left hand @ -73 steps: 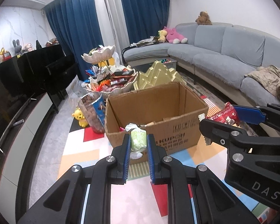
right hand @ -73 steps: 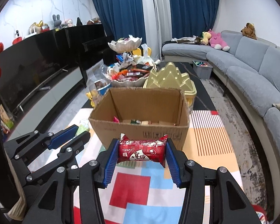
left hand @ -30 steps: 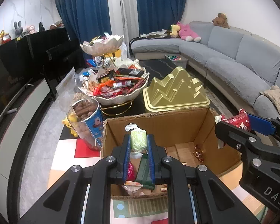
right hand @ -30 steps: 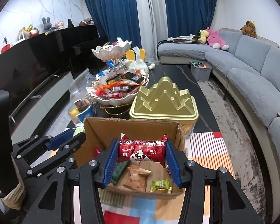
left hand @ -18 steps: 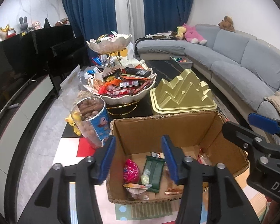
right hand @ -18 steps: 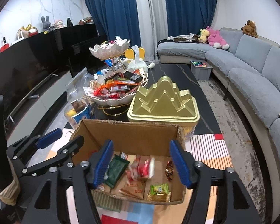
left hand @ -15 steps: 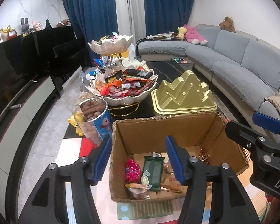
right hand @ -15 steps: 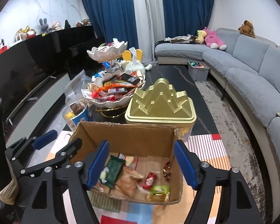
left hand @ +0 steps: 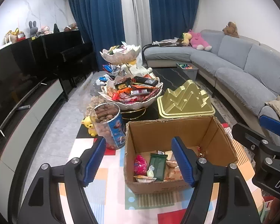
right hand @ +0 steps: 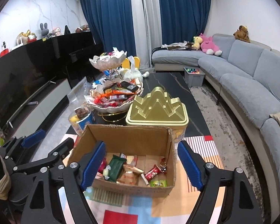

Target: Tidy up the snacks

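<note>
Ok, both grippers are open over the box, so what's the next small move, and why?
Probably pull the right gripper back from the cardboard box and swing it toward the lower snack bowl for another packet. Both it and the left gripper are open and hold nothing, several wrapped snacks lie in the box, and the bowl is heaped with more.

both tools, left tool (left hand: pixel 139 160) and right tool (right hand: pixel 141 165), now gape empty; the green candy (left hand: pixel 150 173) and red packet (right hand: pixel 152 172) lie in the box (right hand: pixel 128 141).
</note>
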`<action>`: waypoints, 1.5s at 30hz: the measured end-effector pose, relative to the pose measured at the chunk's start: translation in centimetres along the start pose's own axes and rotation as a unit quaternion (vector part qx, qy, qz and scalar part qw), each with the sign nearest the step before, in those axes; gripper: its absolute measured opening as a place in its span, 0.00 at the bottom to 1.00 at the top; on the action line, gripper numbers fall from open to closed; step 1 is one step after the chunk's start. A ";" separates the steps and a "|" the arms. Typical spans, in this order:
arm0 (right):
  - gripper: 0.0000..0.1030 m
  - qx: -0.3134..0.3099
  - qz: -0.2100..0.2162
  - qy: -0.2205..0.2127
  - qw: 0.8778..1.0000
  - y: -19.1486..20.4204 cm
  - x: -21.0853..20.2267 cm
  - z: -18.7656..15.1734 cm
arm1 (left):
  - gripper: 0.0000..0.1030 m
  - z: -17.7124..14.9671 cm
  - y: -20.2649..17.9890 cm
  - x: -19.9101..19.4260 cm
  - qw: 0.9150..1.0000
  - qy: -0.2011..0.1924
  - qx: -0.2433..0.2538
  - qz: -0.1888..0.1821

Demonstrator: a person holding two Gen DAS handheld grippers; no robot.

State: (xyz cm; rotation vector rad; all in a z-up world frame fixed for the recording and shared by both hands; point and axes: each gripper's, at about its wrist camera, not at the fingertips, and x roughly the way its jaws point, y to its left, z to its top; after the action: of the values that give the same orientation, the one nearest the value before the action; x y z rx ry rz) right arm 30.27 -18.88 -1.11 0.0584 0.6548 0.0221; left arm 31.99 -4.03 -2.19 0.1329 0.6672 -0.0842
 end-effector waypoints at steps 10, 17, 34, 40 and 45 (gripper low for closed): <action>0.78 -0.008 -0.003 -0.018 1.000 0.9 -3.5 -0.5 | 0.72 -0.6 0.9 -3.6 1.000 -0.008 -0.006 0.009; 0.80 -0.011 -0.005 -0.024 1.000 1.3 -5.4 -1.3 | 0.76 -1.6 1.3 -5.6 1.000 -0.009 -0.010 0.012; 0.81 -0.018 -0.017 -0.038 0.999 1.4 -10.3 -5.7 | 0.85 -5.7 0.9 -10.2 1.000 -0.011 -0.007 0.013; 0.82 -0.014 -0.023 -0.037 0.999 1.1 -11.9 -7.5 | 0.85 -7.7 0.8 -11.9 1.000 -0.009 -0.010 0.011; 0.82 -0.014 -0.025 -0.037 0.999 0.9 -13.3 -9.8 | 0.87 -9.7 0.6 -13.6 1.000 -0.009 -0.007 0.011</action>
State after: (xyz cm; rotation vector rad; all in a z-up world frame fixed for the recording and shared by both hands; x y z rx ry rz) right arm 13.76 -18.03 -0.70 0.0151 0.5819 -0.0185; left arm 15.47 -1.53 -1.19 0.1264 0.6485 -0.0602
